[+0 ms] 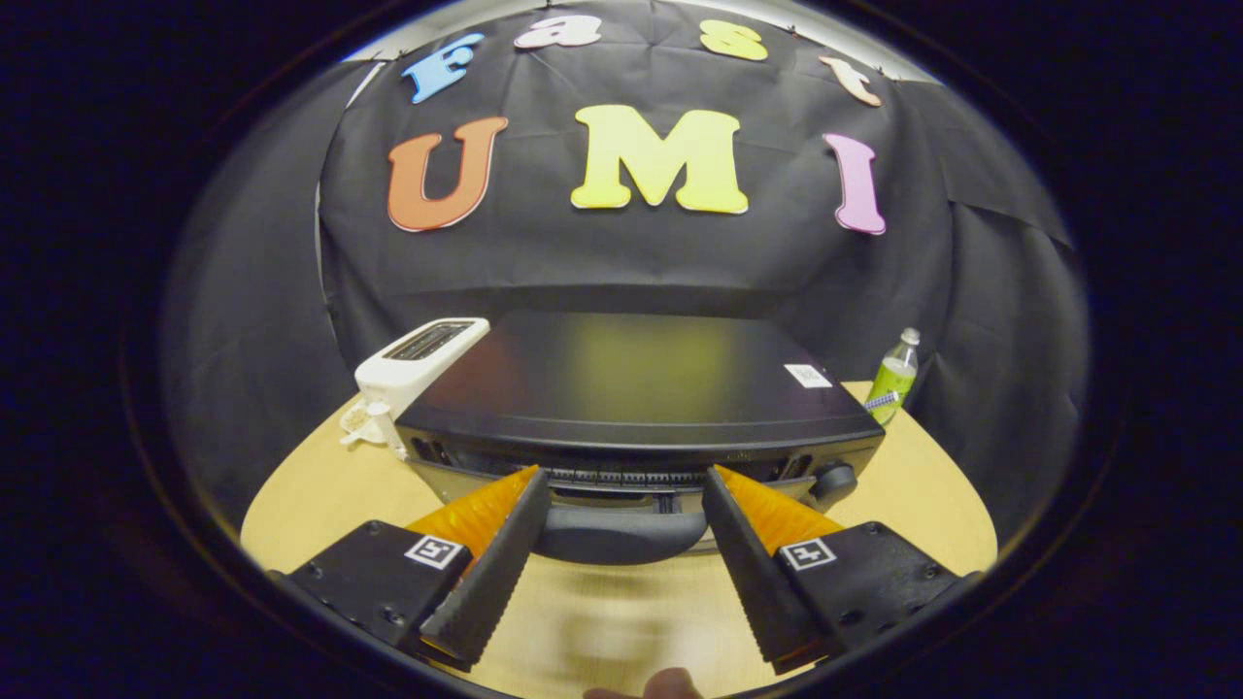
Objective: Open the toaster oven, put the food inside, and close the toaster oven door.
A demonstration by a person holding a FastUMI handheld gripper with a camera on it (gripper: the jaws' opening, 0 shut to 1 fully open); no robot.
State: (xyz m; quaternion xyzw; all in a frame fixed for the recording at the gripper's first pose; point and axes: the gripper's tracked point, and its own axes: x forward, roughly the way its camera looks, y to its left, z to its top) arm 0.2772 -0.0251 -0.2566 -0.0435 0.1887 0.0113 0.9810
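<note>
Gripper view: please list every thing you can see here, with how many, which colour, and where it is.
toaster oven: one, black, on the table just ahead of the tool's fingers, door shut
oven handle: one, dark, on the oven's front, between the fingertips, not gripped
oven knob: one, black, at the oven's front right
toaster: one, white, beside the oven's left side
bottle: one, green with a white cap, beside the oven's right rear corner
table: one, light wood, under everything
wall cloth: one, black, behind the table
fingertip: one, a person's, below the tool
tool: one, fingers open on either side of the handle
</note>
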